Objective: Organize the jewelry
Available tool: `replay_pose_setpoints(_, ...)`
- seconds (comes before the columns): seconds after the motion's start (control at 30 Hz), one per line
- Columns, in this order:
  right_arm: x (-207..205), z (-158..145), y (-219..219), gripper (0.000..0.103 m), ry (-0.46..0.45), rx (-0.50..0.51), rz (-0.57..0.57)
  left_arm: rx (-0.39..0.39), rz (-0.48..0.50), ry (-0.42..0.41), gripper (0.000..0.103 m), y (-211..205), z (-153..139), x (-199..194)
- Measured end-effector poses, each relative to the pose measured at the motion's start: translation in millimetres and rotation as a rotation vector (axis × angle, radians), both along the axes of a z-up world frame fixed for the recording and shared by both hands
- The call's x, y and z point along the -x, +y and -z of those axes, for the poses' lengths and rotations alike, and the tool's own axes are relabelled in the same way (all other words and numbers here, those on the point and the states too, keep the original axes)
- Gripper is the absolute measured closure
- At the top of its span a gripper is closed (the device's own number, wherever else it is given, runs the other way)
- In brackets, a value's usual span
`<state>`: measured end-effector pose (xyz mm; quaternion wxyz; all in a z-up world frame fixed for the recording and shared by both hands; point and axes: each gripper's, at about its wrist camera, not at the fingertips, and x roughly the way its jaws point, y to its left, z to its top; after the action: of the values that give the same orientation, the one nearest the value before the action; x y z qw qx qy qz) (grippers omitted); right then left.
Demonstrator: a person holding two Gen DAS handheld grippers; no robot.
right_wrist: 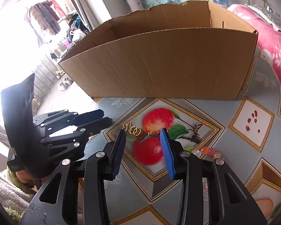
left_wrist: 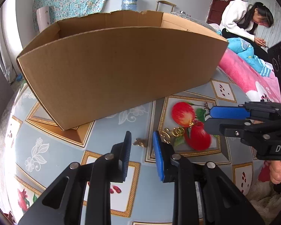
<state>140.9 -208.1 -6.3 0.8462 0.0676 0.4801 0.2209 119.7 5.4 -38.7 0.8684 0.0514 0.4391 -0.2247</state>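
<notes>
A: We see a counter under fruit-print oilcloth, a cardboard box on it, a pink bed beyond.
B: Gold rings lie on the apple print. Our left tool and right tool both gape, empty. We read "DAS".

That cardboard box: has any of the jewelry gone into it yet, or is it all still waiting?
Can't say what's done: the cardboard box hides its inside from both cameras. In hand: nothing. The left gripper and right gripper hold nothing, jaws apart. Left: gold rings, a small gold piece and colored beads lie on the tablecloth.
</notes>
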Motion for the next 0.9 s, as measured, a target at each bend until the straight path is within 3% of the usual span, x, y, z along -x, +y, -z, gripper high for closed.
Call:
replay_pose_setpoints(0.33, -1.6, 4.1, -5.0, 0.066, 0.004, -0.006, 0.021, -0.096, 0.159, 0.001, 0.08, -5.4, 5.7, -3.9)
replay_pose_setpoints(0.43, -1.3, 4.2, -4.9, 0.066, 0.002, -0.012, 0.029, -0.151, 0.187, -0.015, 0.084, -11.8, 5.3, -1.9)
replay_pose_setpoints(0.57, 4.3, 2.2, -5.9, 0.066, -0.015, -0.013, 0.04, -0.17, 0.222, -0.016, 0.091, -16.8, 5.3, -1.2)
replay_pose_setpoints(0.9, 23.6, -1.1, -12.0, 0.066, -0.031, 0.006, 0.062, -0.166, 0.15, 0.004, 0.091, -12.0, 4.6, 13.3)
